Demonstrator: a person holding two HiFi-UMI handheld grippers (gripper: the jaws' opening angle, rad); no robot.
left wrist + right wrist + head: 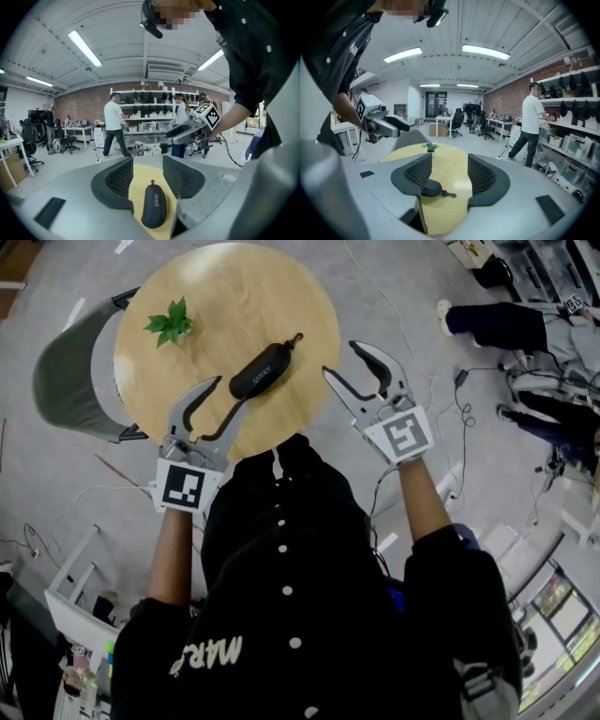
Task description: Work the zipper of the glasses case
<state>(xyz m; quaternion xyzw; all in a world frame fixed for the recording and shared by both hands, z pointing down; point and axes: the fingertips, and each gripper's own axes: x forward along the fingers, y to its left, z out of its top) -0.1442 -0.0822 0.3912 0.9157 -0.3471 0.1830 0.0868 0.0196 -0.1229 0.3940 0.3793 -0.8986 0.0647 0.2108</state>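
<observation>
The right gripper (450,161) holds its two dark ribbed jaws wide apart with nothing pressed between them; through the gap runs the round wooden table (450,211); one rounded end of the black glasses case (432,188) shows past the jaw on the picture's left, its zipper pull (449,194) lying on the wood and pointing right; a small green plant (431,147) stands near the table's far edge; the left gripper (396,125) hangs above the left side, its marker cube facing the camera; a person in a white shirt (531,126) stands by the shelves (574,117) at the brick wall.
</observation>
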